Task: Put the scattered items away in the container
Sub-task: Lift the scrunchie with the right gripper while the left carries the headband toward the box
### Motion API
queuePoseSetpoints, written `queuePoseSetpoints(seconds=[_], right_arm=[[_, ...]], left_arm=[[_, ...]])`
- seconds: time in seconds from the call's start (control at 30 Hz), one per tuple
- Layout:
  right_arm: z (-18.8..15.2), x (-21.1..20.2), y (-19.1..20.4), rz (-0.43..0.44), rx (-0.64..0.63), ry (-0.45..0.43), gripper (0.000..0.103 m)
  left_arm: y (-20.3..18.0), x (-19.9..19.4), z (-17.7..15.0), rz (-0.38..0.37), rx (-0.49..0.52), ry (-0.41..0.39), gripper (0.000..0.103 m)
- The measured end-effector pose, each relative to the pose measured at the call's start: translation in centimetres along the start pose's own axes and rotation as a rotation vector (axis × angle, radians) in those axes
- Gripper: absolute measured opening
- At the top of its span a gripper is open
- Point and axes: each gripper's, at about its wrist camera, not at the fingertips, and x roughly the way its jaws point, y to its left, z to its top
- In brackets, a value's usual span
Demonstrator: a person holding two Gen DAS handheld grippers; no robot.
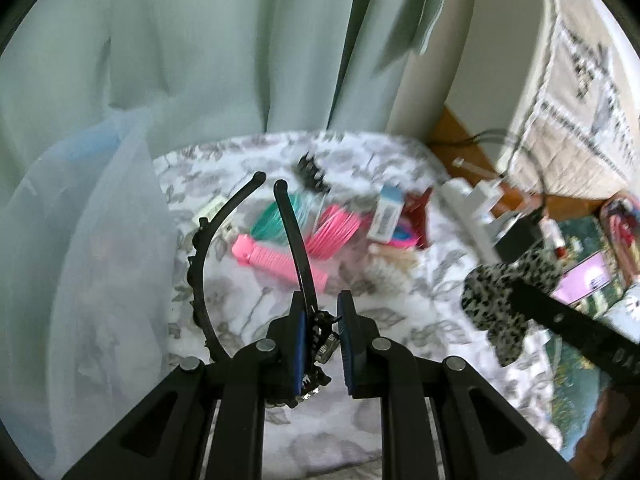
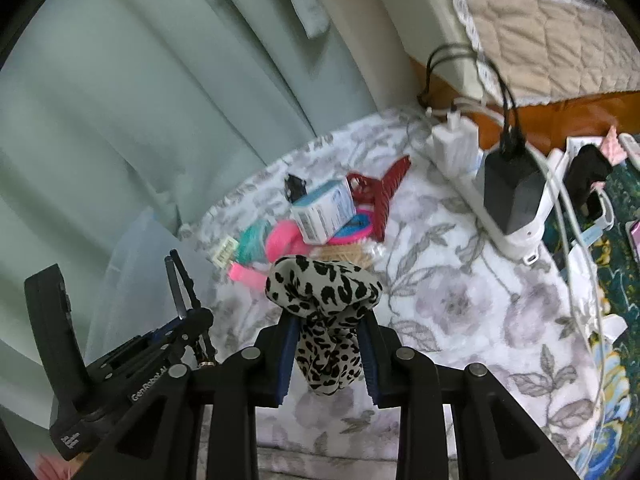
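My left gripper (image 1: 322,320) is shut on a black beaded headband (image 1: 200,264), whose two ends arc up in front of the fingers. My right gripper (image 2: 326,344) is shut on a leopard-print hair tie (image 2: 324,292), also seen at the right of the left wrist view as the leopard-print tie (image 1: 504,292). Both are raised above the floral cloth (image 2: 460,300). A translucent plastic container (image 1: 80,240) stands at the left. On the cloth lies a pile: pink clip (image 1: 276,260), teal coil (image 1: 276,216), pink coil (image 1: 332,228), white-blue box (image 2: 324,212), red claw clip (image 2: 384,188), black claw clip (image 1: 312,172).
A white power strip (image 2: 500,236) with a black charger (image 2: 512,188), a white plug and trailing cables lies at the right of the cloth. A pale green curtain (image 2: 120,100) hangs behind the container. More clutter sits on a patterned mat at the far right.
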Motion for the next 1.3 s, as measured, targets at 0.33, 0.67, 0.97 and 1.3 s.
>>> queuePoseSetpoints(seconds=[0.33,0.67,0.97,1.3], right_arm=[[0.4,-5.8,3.0,0.029,-0.066,-0.130,0.031],[0.4,-8.1,7.6,0.073,-0.176,-0.182,0.031],[-0.4,-6.4,10.4,0.079,-0.242,-0.131,0.031],[-0.6,-3.8,14.9,0.097,-0.347,-0.068,0.031]], left_arm=[[0.0,-7.8,1.8,-0.108,-0.030,-0.185,0.016],[3.2,-14.0,2.6,-0.101,-0.065,-0.347,0.016],[9.3,-15.0,1.2,-0.048,-0.199,-0.360,0.015],[15.7,-15.7,-0.4,-0.010,-0.352,-0.385,0.015]])
